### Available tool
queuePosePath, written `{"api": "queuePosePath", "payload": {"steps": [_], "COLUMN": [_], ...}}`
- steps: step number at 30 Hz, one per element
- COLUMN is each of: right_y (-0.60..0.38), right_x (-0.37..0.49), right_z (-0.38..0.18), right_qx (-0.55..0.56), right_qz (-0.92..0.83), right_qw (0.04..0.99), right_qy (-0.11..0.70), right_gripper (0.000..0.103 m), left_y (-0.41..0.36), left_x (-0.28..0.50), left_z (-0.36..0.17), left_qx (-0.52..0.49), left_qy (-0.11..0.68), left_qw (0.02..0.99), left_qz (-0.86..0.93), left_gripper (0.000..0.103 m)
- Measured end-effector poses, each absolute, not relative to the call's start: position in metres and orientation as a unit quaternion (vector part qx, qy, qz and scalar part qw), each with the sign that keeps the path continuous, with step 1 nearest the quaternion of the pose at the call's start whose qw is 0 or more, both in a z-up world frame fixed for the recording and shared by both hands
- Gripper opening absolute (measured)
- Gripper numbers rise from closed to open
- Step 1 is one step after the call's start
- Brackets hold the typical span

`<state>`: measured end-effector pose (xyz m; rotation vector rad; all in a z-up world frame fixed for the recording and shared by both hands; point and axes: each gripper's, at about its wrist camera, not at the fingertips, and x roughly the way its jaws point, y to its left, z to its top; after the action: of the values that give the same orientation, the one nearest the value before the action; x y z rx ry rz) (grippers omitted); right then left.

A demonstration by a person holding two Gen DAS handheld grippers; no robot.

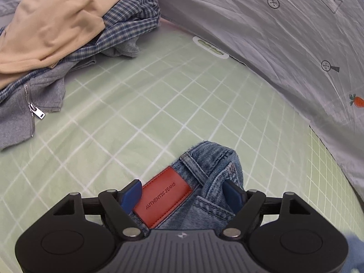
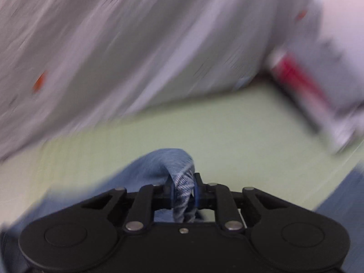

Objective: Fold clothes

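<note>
Blue jeans [image 1: 204, 182] with a red leather patch [image 1: 165, 196] lie bunched on the green checked sheet [image 1: 136, 113]. My left gripper [image 1: 184, 193] straddles the waistband with its blue fingers [image 1: 130, 193] wide apart, touching the denim on both sides. In the blurred right wrist view, my right gripper [image 2: 184, 190] is shut on a fold of the jeans [image 2: 168, 161], which loops up over the fingers above the sheet [image 2: 227, 125].
A pile of clothes sits at the far left: a beige garment [image 1: 50, 22], a blue plaid shirt [image 1: 127, 20] and a grey zip hoodie [image 1: 25, 104]. A grey printed quilt [image 1: 273, 34] borders the back and right. A red-and-white object [image 2: 302, 84] lies at the right.
</note>
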<state>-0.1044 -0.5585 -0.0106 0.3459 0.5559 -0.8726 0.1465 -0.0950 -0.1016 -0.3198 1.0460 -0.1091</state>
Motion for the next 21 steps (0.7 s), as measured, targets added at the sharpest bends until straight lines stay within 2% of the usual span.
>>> {"api": "queuePosePath", "payload": {"steps": [2,3,4,5,7,8,15,21], "right_y": [-0.59,-0.599,-0.606,-0.608,-0.603,-0.599,-0.553,-0.526], "right_x": [-0.108,-0.107,-0.105,-0.104,-0.104,-0.104,-0.109,-0.114], "right_z": [0.013,0.02,0.026,0.028,0.026,0.022,-0.053,-0.078], "right_qx": [0.137,0.115,0.091,0.069,0.044,0.048,0.172,0.253], "right_qz": [-0.476,-0.504,-0.532,-0.548,-0.556,-0.549,-0.472,-0.428], "right_qw": [0.835,0.822,0.808,0.8,0.796,0.799,0.793,0.787], "right_qy": [0.239,0.237,0.237,0.236,0.235,0.24,0.345,0.365], "right_gripper": [0.019,0.029,0.045,0.053,0.078,0.081,0.084,0.084], "left_y": [-0.096,-0.096,-0.098,-0.099,-0.102,-0.102,-0.094,-0.08], "left_x": [0.146,0.146,0.146,0.145,0.145,0.144,0.144,0.132], "left_z": [-0.101,-0.101,-0.1,-0.099,-0.097,-0.096,-0.09,-0.075], "left_qx": [-0.152,-0.152,-0.144,-0.136,-0.121,-0.117,-0.135,-0.133], "left_qy": [0.496,0.496,0.494,0.492,0.489,0.489,0.502,0.494], "left_qw": [0.853,0.854,0.856,0.859,0.863,0.863,0.853,0.858], "left_qz": [-0.05,-0.049,-0.048,-0.047,-0.045,-0.044,-0.038,-0.038], "left_gripper": [0.078,0.078,0.078,0.078,0.078,0.079,0.079,0.079]}}
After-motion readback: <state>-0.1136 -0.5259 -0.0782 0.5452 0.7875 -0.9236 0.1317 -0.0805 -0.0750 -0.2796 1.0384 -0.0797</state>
